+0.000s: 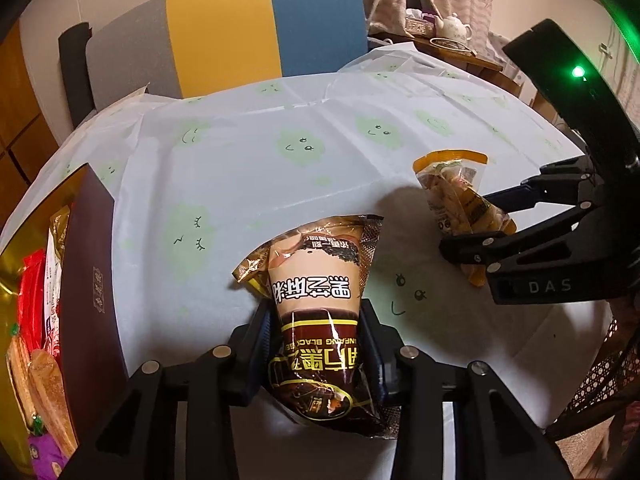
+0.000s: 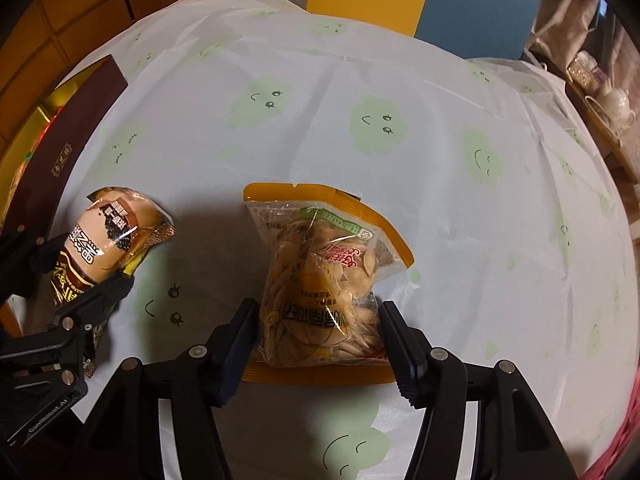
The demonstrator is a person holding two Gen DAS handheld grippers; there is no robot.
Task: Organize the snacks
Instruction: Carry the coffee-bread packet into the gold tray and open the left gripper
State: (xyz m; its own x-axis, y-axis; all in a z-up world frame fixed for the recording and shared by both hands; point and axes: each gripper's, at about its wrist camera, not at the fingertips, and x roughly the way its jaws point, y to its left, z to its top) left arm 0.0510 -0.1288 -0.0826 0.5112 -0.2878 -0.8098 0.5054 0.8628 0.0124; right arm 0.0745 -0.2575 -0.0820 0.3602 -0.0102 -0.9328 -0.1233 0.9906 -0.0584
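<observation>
A brown and beige snack packet [image 1: 316, 292] lies on the white tablecloth [image 1: 260, 168] with green smiling faces. My left gripper [image 1: 316, 320] is shut on the packet's lower half, a pad pressing on each side. To its right lies a clear bag of pale seeds with a yellow rim [image 2: 320, 280]. My right gripper [image 2: 319, 306] is shut on that bag, its pads against the bag's two sides. The right gripper [image 1: 476, 220] and the yellow bag [image 1: 452, 188] also show in the left wrist view. The right wrist view shows the left gripper [image 2: 68, 268] and the brown packet [image 2: 100, 240] at its left.
A dark brown box [image 1: 92, 280] stands at the table's left edge, with several red, white and purple snack packs [image 1: 36, 300] inside. A chair with a grey, yellow and blue back [image 1: 224, 28] stands behind the table. At the far right a teapot [image 1: 454, 26] sits on a side table.
</observation>
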